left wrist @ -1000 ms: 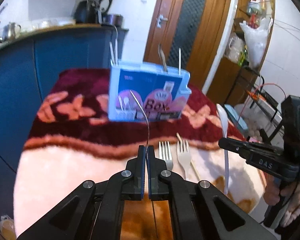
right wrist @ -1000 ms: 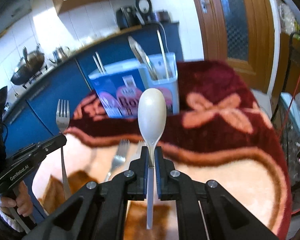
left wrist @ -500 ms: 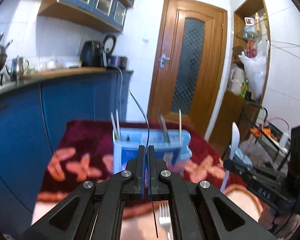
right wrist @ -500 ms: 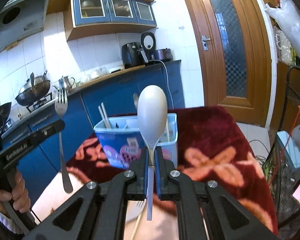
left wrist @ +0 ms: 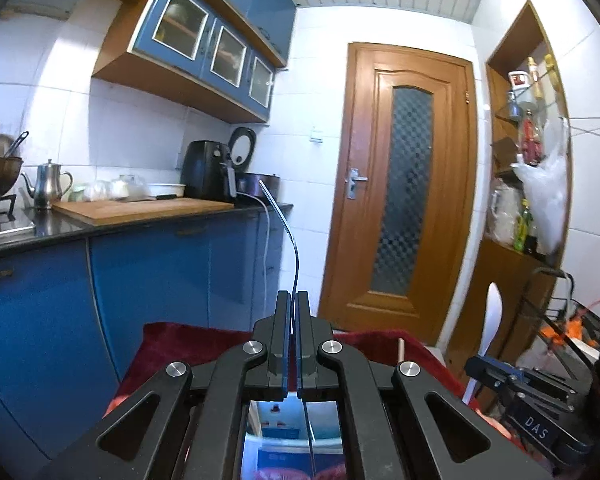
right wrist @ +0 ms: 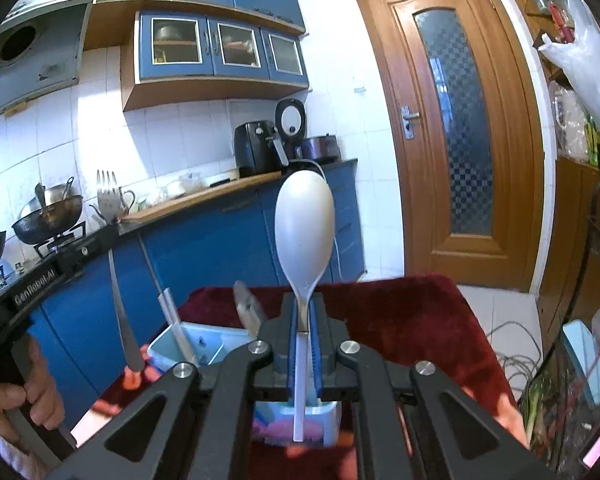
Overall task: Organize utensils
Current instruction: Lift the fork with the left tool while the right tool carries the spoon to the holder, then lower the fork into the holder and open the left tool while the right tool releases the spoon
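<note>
In the right wrist view, at the far left of the frame, the left gripper (right wrist: 100,240) is clenched on a metal fork (right wrist: 116,280). The fork hangs with tines up and its handle end low, just left of the blue box (right wrist: 204,344) in the lower middle. This box stands on the dark red cloth (right wrist: 400,320) and already holds a white stick (right wrist: 176,324) at its left side and a metal utensil (right wrist: 248,312) nearer the centre, so I judge a part of the sorting is done.

In the centre of the same frame the right gripper (right wrist: 304,320) is closed on the handle of a white spoon (right wrist: 305,228), bowl up, and the handle tip hangs in front of the box near the bottom. In the left wrist view the fork shows only edge-on as a thin curved line at the centre, and the box is seen through the gap under the fingers at the bottom centre; the spoon stands at the lower right. What is left, as I judge: both pieces must go down into the box.

For room, the box rim is narrow and partly taken, so the free compartments look small. Which compartment is free I cannot tell. To the right, the cloth edge drops toward the floor cables (right wrist: 516,344). Above the box the space is open.
</note>
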Demonstrator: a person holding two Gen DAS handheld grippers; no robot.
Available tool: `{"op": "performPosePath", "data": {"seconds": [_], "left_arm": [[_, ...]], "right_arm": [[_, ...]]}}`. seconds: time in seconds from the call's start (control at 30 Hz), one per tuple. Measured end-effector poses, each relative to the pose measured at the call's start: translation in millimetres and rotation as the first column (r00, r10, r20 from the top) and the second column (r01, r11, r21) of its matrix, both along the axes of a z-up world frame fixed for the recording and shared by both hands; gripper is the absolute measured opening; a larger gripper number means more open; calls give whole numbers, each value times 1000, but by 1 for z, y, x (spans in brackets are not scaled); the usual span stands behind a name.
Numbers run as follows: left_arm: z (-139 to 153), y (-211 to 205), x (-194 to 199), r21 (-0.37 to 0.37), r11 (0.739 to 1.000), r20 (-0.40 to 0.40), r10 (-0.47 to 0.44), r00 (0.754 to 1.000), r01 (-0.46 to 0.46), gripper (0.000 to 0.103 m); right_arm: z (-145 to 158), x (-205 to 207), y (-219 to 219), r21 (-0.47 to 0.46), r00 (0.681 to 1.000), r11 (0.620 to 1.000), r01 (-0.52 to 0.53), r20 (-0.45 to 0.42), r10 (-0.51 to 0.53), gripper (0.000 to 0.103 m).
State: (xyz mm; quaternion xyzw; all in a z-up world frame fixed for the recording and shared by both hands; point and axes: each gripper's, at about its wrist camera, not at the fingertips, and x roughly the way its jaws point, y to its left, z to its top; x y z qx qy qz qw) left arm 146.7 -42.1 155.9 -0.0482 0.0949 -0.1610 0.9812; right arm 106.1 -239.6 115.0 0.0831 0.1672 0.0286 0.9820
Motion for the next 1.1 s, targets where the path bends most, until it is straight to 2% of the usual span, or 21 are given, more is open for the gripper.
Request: {"op": "performPosePath", "data": {"seconds": [0.13, 0.27, 0.63, 0.73, 0.8, 0.87, 0.93, 1.1], "left_arm": [[-9, -9, 20, 2, 999, 17, 33, 999, -33, 1], [-21, -14, 35, -1, 999, -7, 45, 999, -45, 1], [-60, -17, 50, 35, 999, -131, 45, 990, -41, 1], [-67, -15, 52, 39, 999, -169, 28, 985, -22, 3], [-70, -13, 54, 29, 1000, -201, 15, 980, -9, 4], [-73, -10, 57, 11, 1000, -244, -16, 970, 20, 7], [-74, -9, 56, 7, 999, -266, -30, 963, 33, 20], [-71, -10, 47, 18, 997, -284, -64, 957, 72, 34]], "right_arm": [[-6, 18, -1, -17, 1000, 1000, 11, 20, -10, 8], [-19, 30, 1, -48, 1000, 999, 3, 11, -2, 8], [-52, 43, 10, -70, 992, 995, -67, -108, 59, 10], [-54, 44, 9, -47, 989, 996, -80, -130, 74, 14], [-54, 43, 11, -50, 988, 996, -73, -139, 66, 24], [-53, 40, 12, -64, 989, 996, -65, -138, 55, 26], [-51, 35, 15, -78, 990, 996, -52, -135, 42, 28], [-42, 23, 19, -79, 993, 997, -24, -119, 14, 32]]}}
